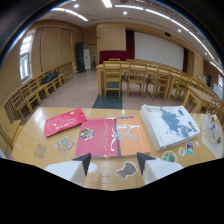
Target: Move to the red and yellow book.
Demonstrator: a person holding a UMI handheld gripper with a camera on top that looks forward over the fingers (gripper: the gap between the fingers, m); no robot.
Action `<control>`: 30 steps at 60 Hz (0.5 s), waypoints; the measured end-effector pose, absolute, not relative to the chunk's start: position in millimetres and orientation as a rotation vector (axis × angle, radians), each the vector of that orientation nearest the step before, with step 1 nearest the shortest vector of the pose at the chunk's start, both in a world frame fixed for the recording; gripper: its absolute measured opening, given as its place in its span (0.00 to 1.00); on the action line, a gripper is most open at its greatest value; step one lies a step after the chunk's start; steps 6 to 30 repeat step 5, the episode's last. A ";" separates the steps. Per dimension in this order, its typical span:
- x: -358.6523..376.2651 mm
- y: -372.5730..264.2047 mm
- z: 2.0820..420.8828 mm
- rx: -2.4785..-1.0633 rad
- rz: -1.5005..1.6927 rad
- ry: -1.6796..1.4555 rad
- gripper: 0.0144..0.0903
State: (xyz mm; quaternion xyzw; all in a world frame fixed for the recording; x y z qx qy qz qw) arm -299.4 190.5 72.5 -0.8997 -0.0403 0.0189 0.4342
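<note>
The gripper (112, 159) is hanging over the near edge of the wooden surface (30, 130). Its two fingers (84, 161) are spread apart and they are holding nothing. Between them a small sticker (126, 170) is lying flat on the wood.

Just beyond the fingers, a red and orange book (112, 137) is lying flat, and it is looking like the one the task means, though its right half is looking more orange than yellow. To the left of it a smaller red book (64, 121) is lying at a slant. This one is showing little yellow marks, so it may be the right one instead; I am not sure. To the right a thick white book (169, 125) is sitting. Little cards (65, 145) are lying on the left, near the small red book.

To do this step well, I think the gripper is needing to go forward slowly, staying above the surface, and keeping the fingers spread. It should be aiming at the middle of the chosen book, not at the white one. Going slowly is helping it not bump the books or push the cards.
</note>
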 end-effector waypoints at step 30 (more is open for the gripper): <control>-300.4 189.4 73.6 -2.240 0.050 -0.104 0.95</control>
